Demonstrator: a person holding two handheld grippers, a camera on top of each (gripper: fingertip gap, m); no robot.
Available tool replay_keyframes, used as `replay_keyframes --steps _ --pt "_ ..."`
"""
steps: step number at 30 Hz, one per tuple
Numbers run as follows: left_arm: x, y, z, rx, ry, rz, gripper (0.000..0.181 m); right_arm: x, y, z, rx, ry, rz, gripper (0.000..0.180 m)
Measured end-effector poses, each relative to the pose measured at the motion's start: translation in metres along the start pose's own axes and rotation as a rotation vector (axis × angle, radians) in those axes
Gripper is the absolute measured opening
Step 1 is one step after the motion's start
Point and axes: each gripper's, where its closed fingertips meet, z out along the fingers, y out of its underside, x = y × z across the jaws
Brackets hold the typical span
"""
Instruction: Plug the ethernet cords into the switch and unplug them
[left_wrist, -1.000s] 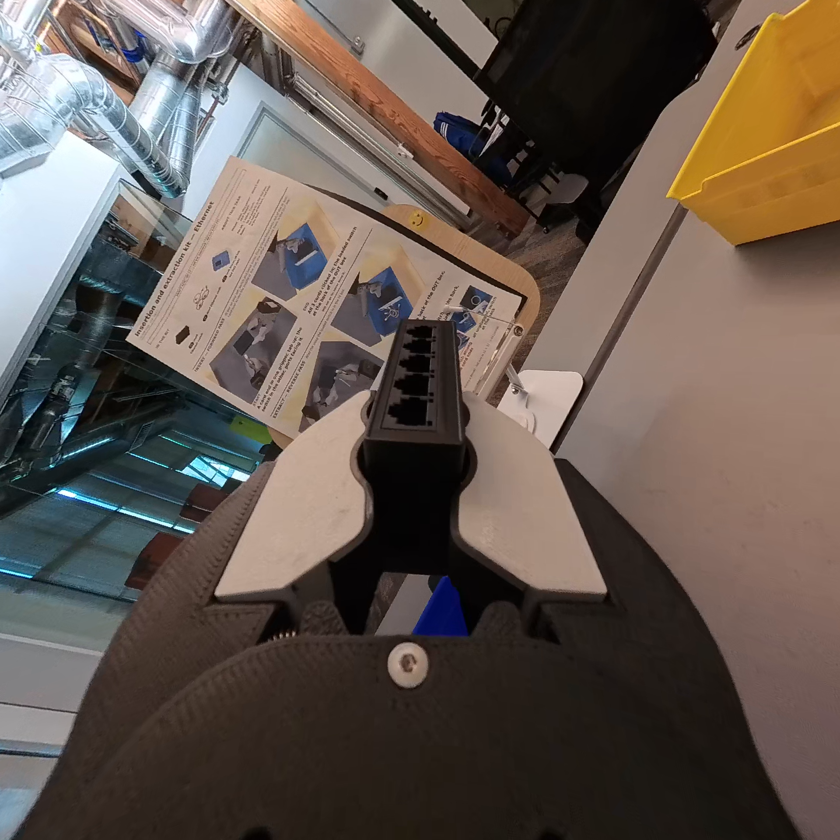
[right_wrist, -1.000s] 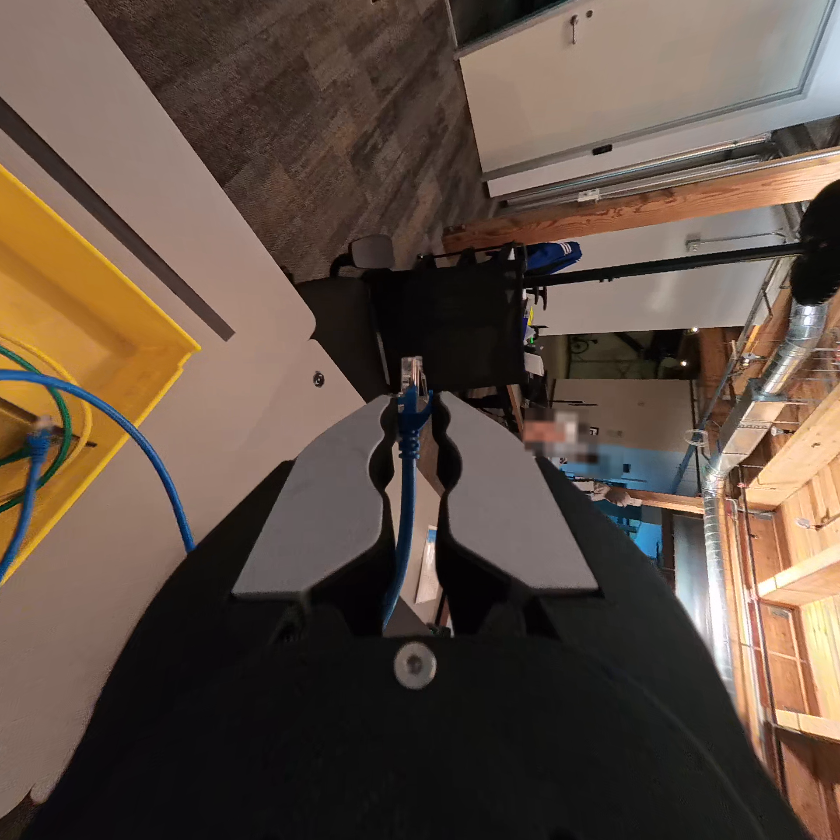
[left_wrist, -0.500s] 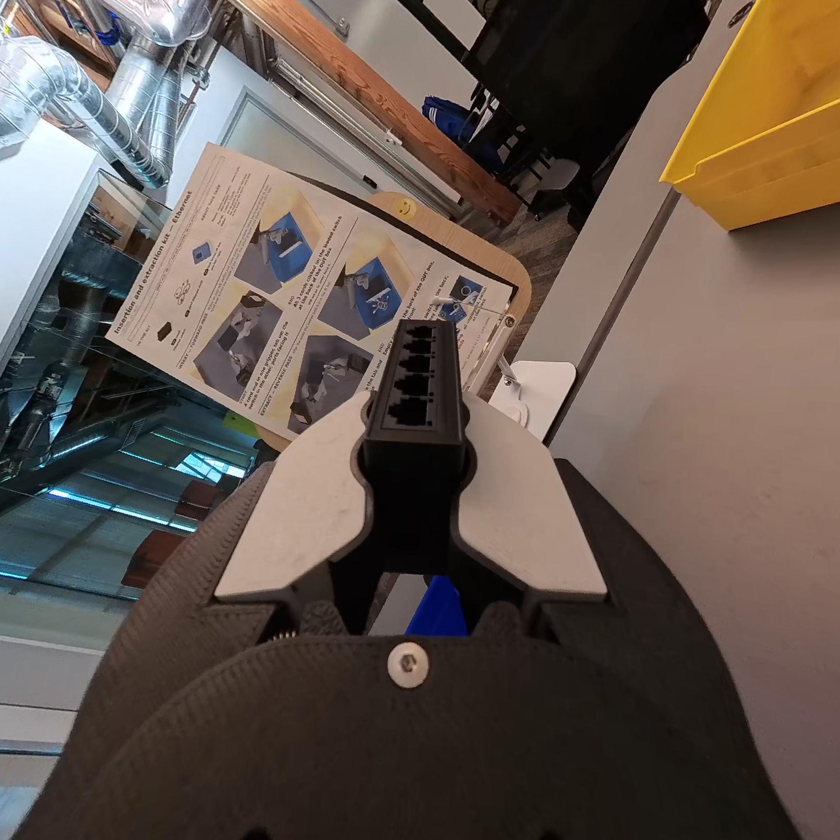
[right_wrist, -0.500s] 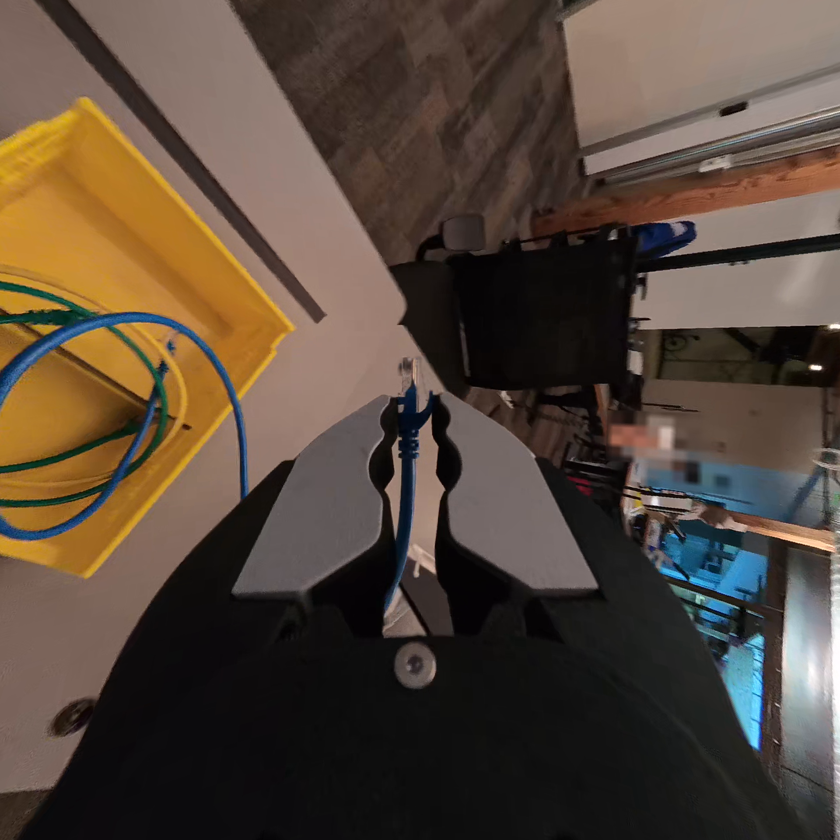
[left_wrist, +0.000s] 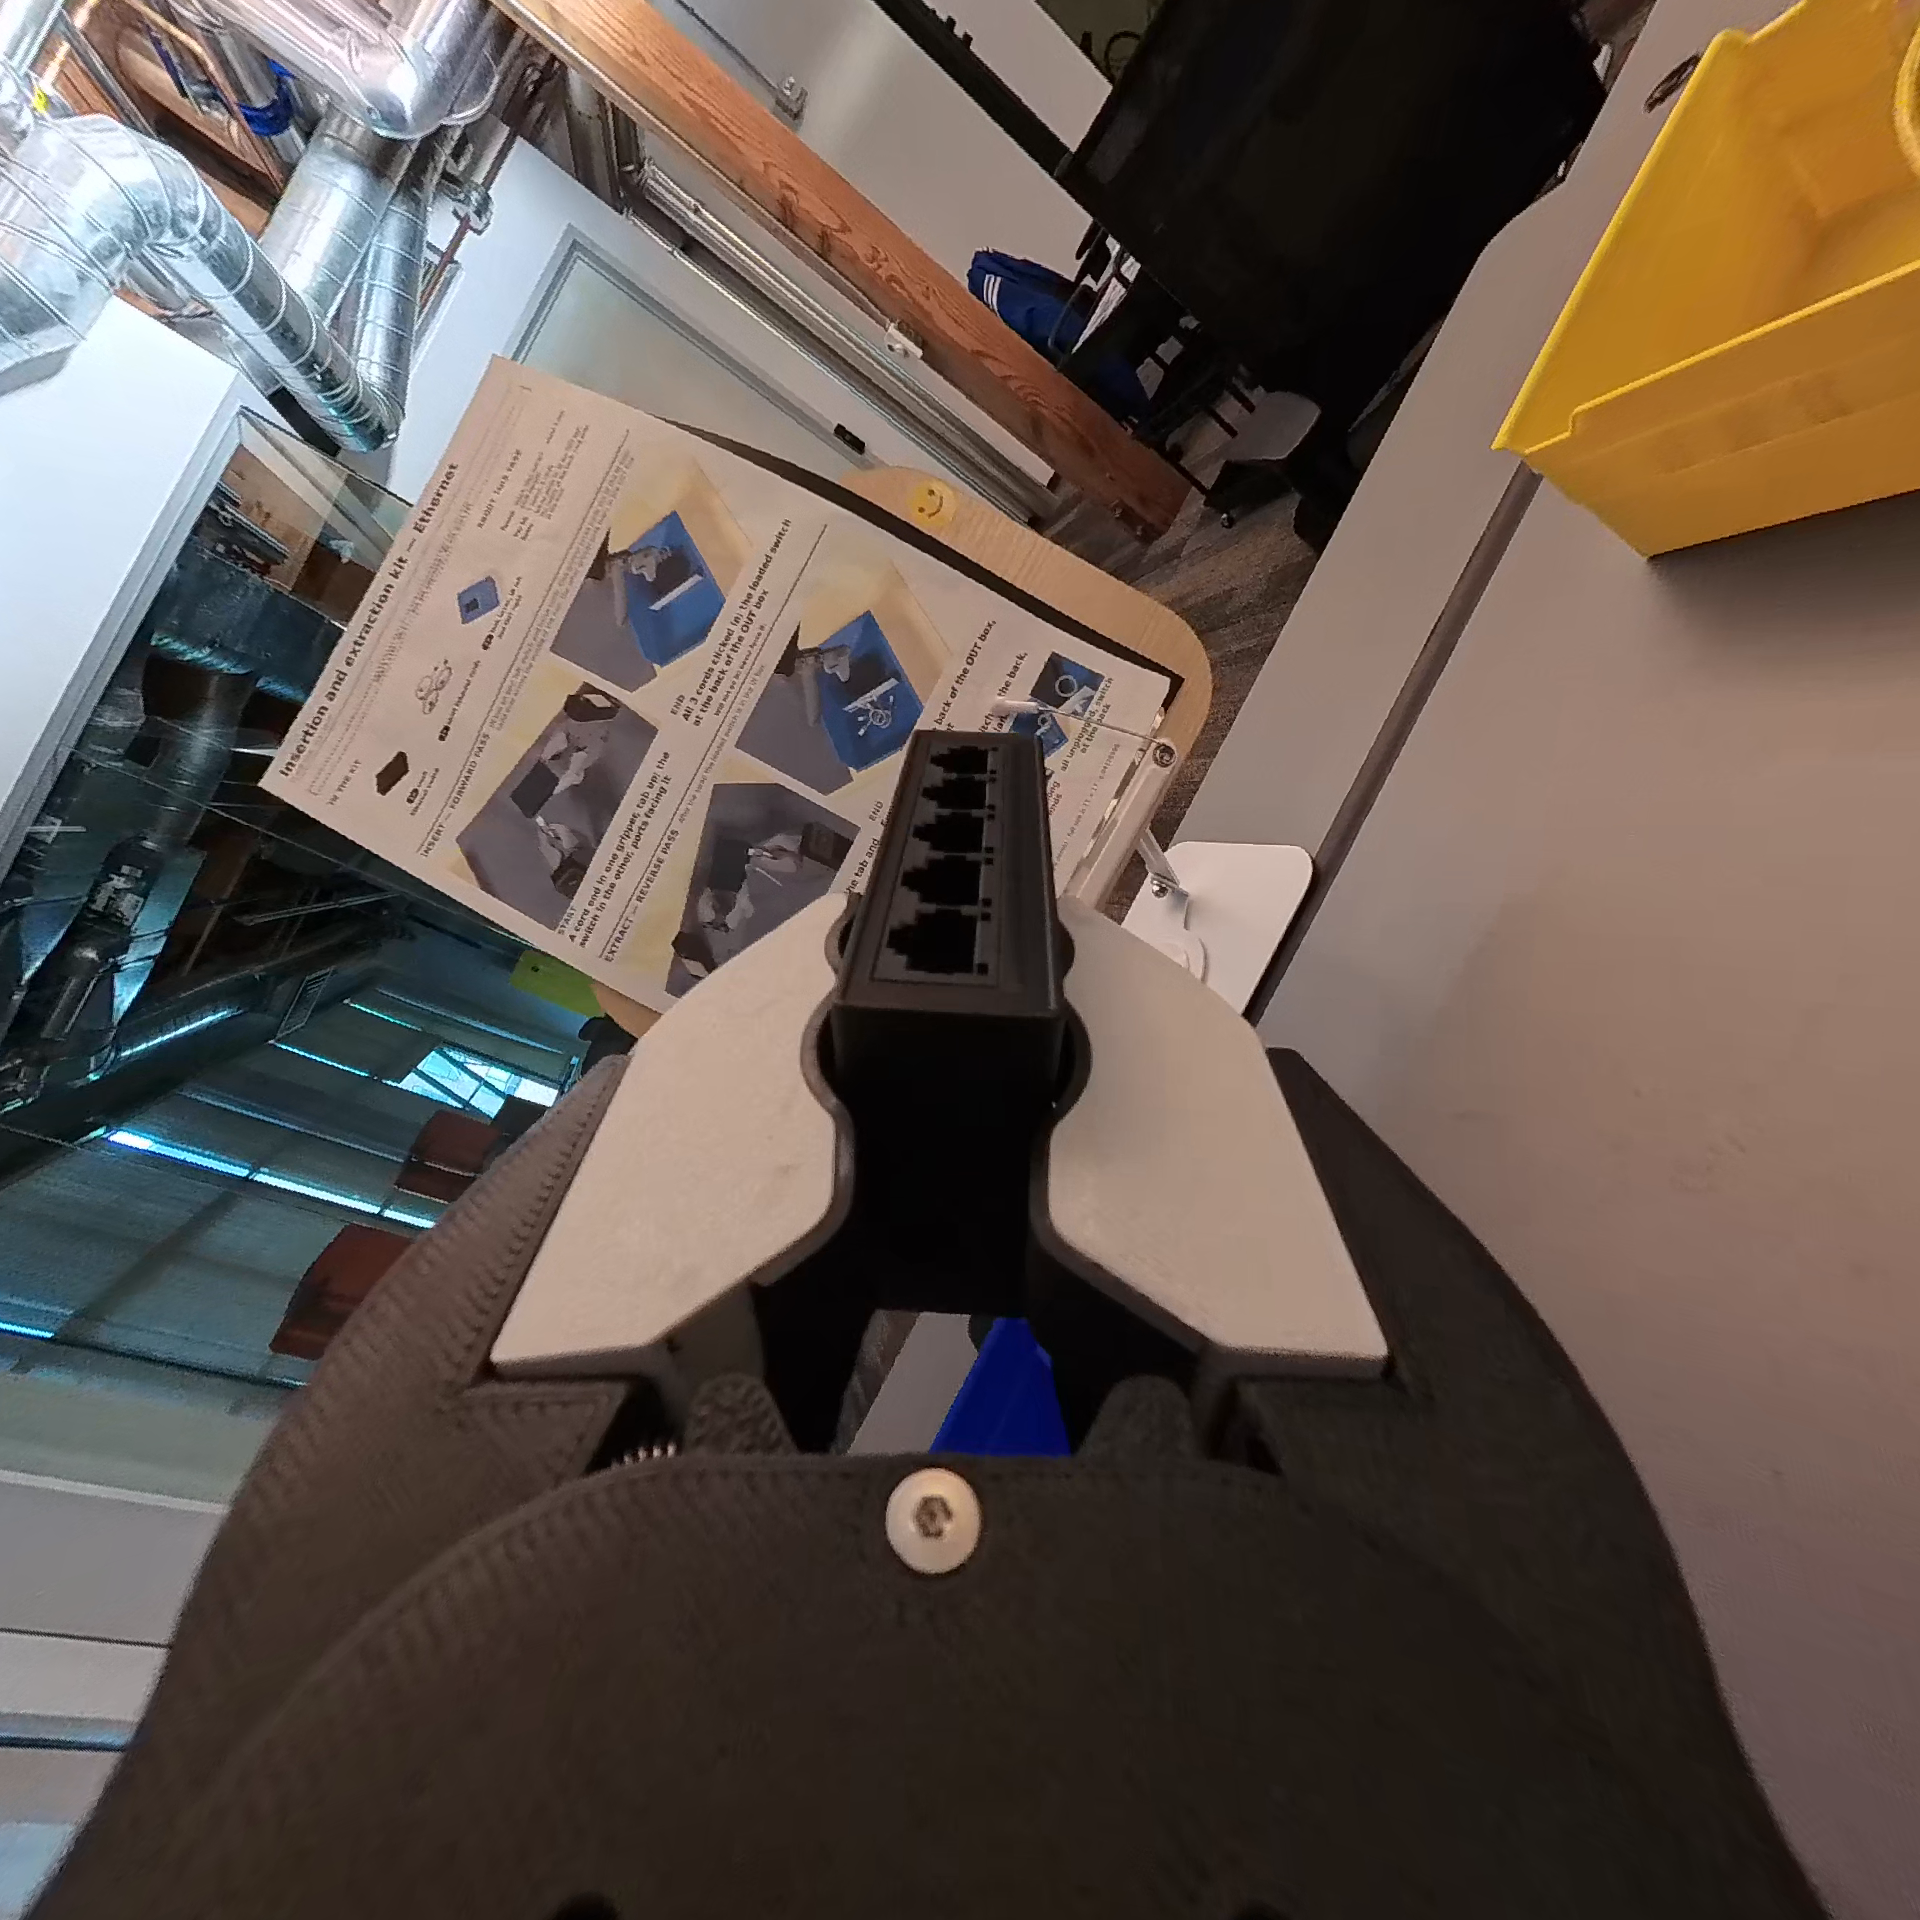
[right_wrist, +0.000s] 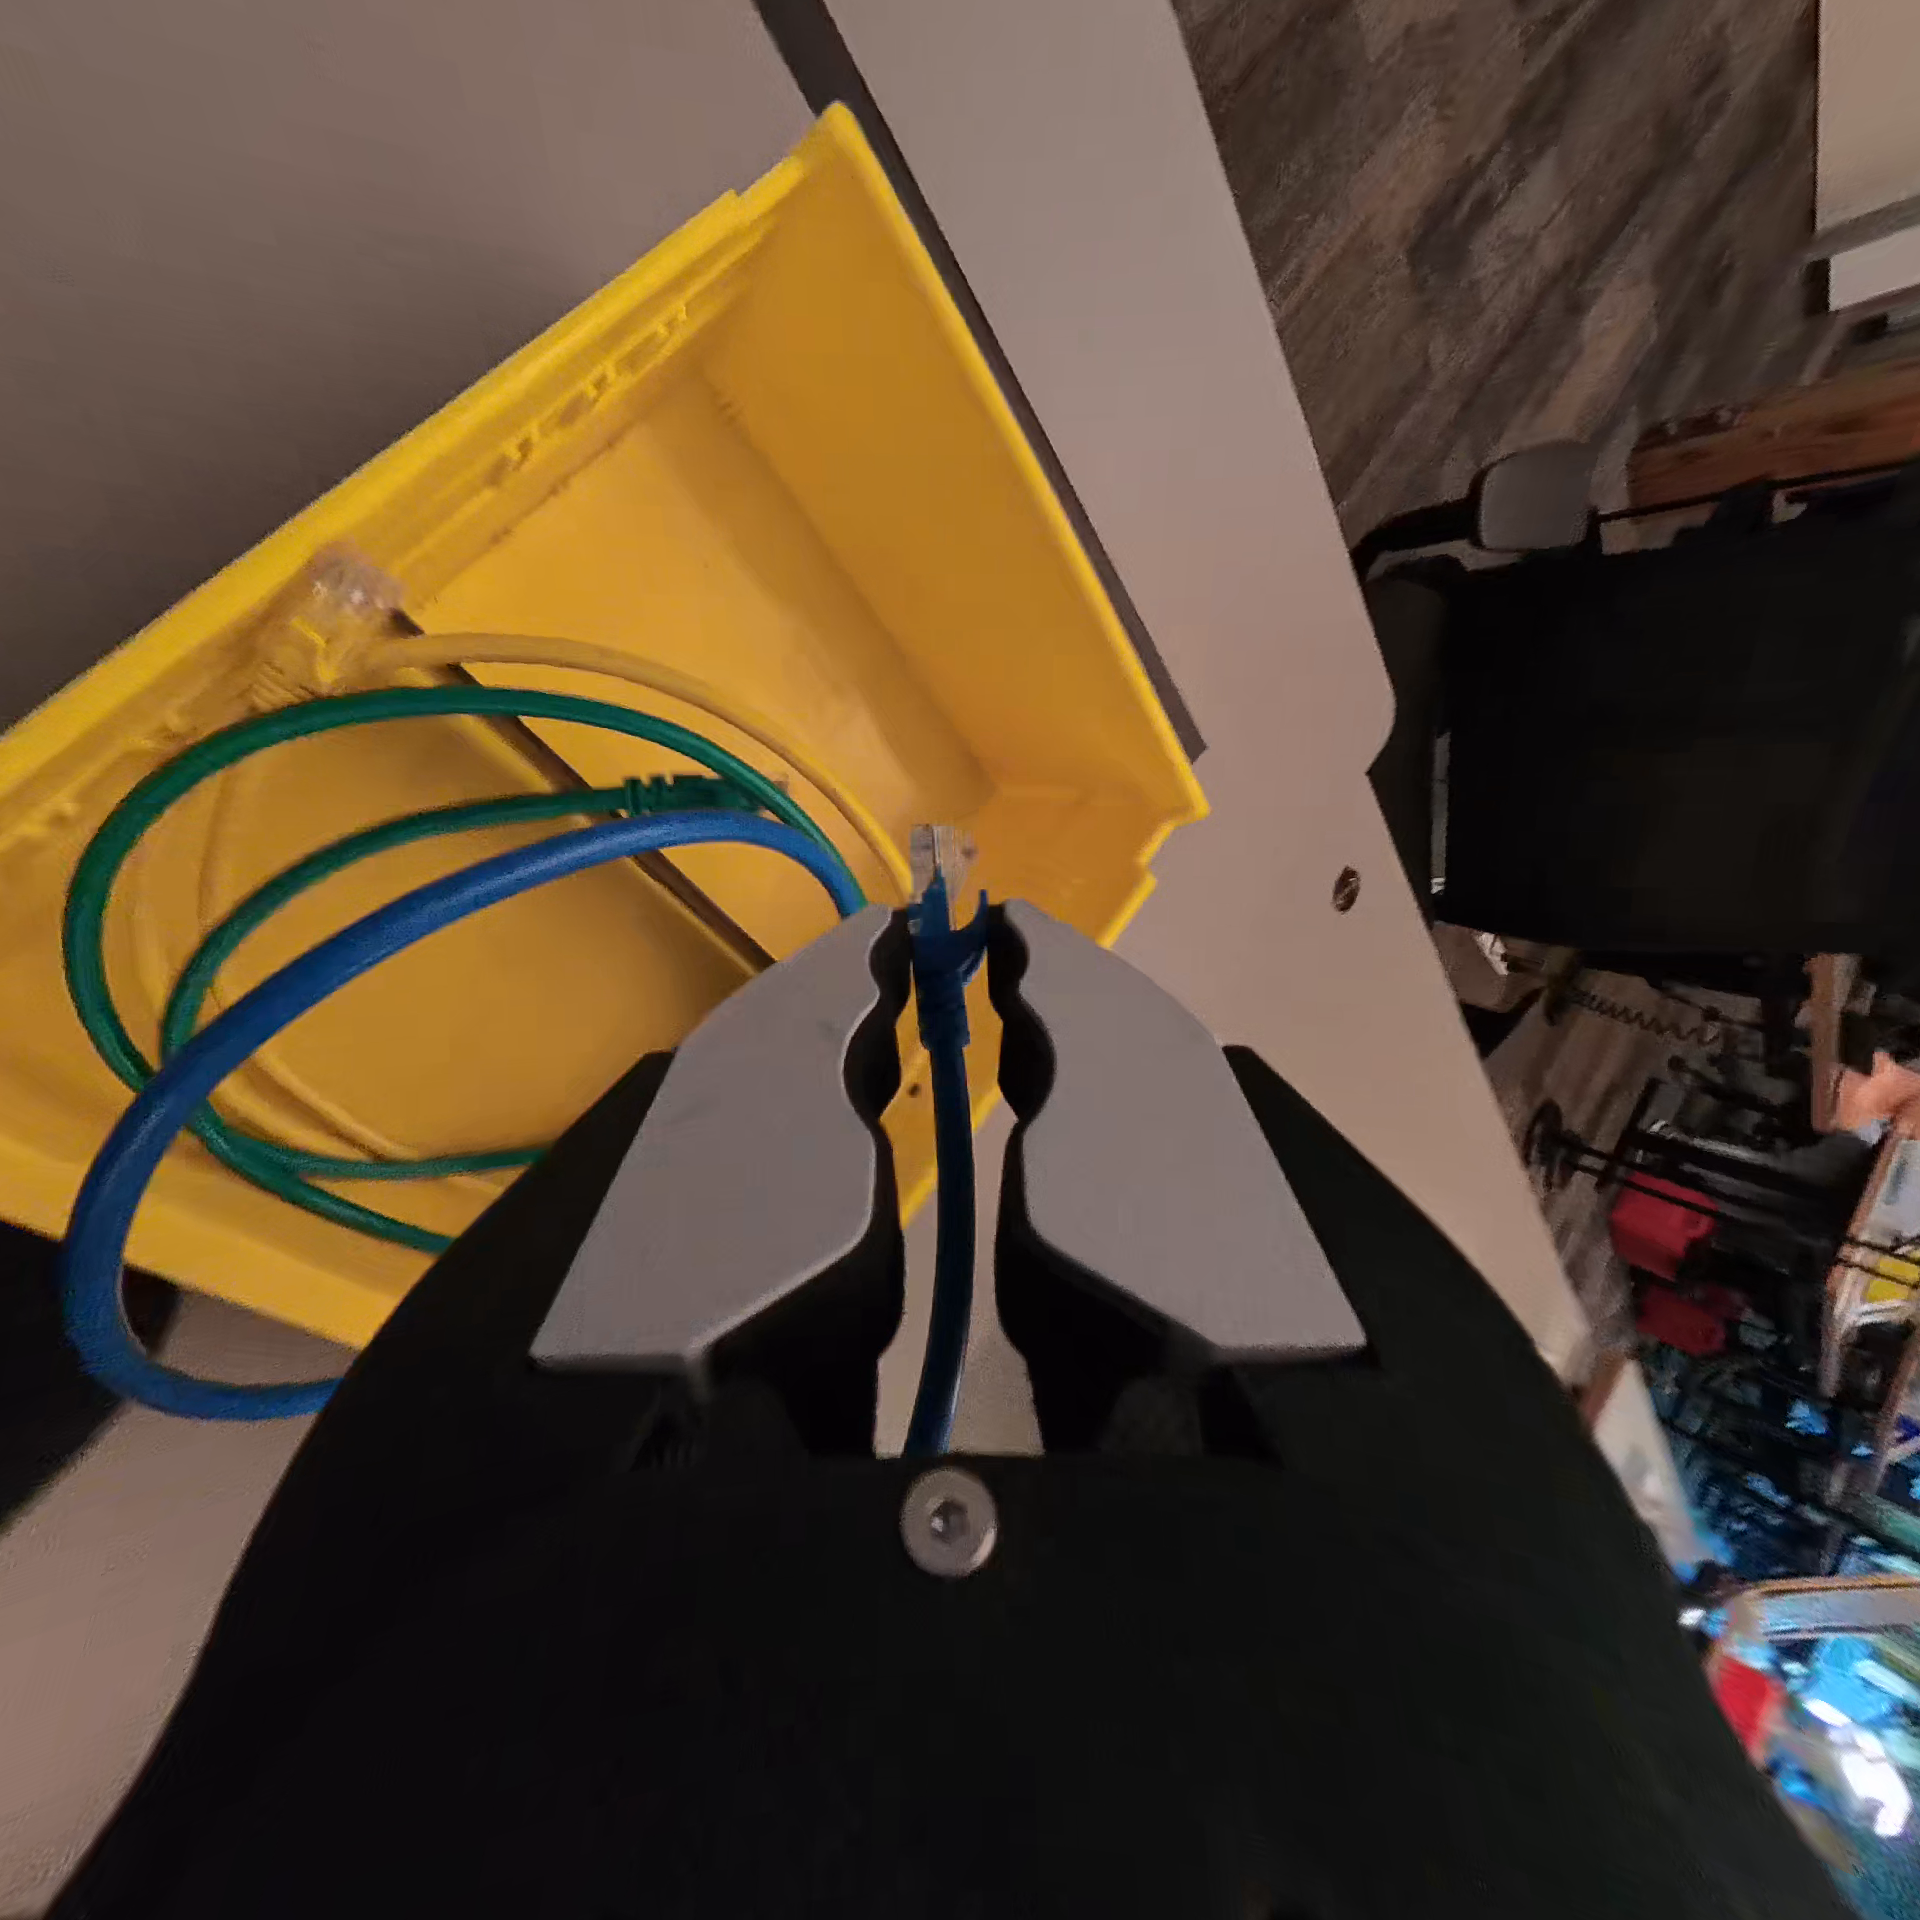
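Clamped in the left gripper (left_wrist: 951, 997) is the black switch (left_wrist: 961, 883), pinched between the two pale fingers (left_wrist: 727, 1122) and held up off the grey table (left_wrist: 1662, 1039). Its row of ports faces upward toward the camera, every one of them empty as far as I can see. Just behind it a printed instruction sheet (left_wrist: 644, 707) leans on a wooden board, and farther right sits the corner of a yellow bin (left_wrist: 1714, 416).

The right gripper (right_wrist: 940, 914) is nearly closed, nipping the blue ethernet cord (right_wrist: 951, 1143) just behind its plug. That clear plug (right_wrist: 940, 854) pokes out past the fingertips, free in the air and apart from the switch. The cord runs back between the fingers, and its long loop (right_wrist: 208, 1091) trails out over the bin's edge. Beyond the tips the yellow bin (right_wrist: 883, 468) rests on the table (right_wrist: 1195, 520), holding a coiled green cord (right_wrist: 312, 810) and a yellow cord (right_wrist: 582, 649) with a clear plug. Past the table's edge stands a dark office chair (right_wrist: 1662, 727).
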Motion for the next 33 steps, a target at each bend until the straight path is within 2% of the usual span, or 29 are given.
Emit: replay_keyframes --steps 4,6,9,13,17,21,24,26,30,33 --pt "-0.001 0.000 -0.001 0.001 -0.002 -0.003 0.030 -0.026 -0.006 0.015 0.074 0.040 0.171 0.019" --pt "-0.001 -0.001 -0.002 0.003 -0.001 -0.003 0.030 -0.044 -0.014 0.020 0.147 -0.005 0.278 0.019" --pt "0.000 -0.002 -0.002 0.005 0.002 0.000 0.030 -0.062 -0.021 0.024 0.218 -0.091 0.424 0.030" --pt "0.001 -0.004 -0.004 0.010 0.005 0.001 0.030 -0.066 -0.035 0.002 0.349 -0.210 0.520 0.040" --pt "0.000 -0.004 -0.005 0.011 0.005 -0.003 0.030 -0.060 -0.035 -0.046 0.474 -0.221 0.462 0.046" --pt "-0.002 -0.003 -0.006 0.011 0.003 -0.007 0.030 -0.125 0.006 -0.068 0.412 -0.407 0.165 0.045" --pt "-0.002 -0.004 -0.006 0.016 0.005 -0.010 0.030 -0.169 0.053 -0.047 0.274 -0.428 0.039 0.044" --pt "0.000 -0.004 -0.005 0.012 0.007 -0.004 0.030 -0.188 0.073 -0.031 0.207 -0.432 0.025 0.043" --pt "0.005 -0.005 -0.003 0.003 0.015 0.012 0.030 -0.203 0.065 -0.016 0.227 -0.521 0.184 0.036" --pt "0.008 -0.006 -0.002 -0.001 0.020 0.022 0.030 -0.199 0.057 -0.011 0.211 -0.558 0.238 0.008"
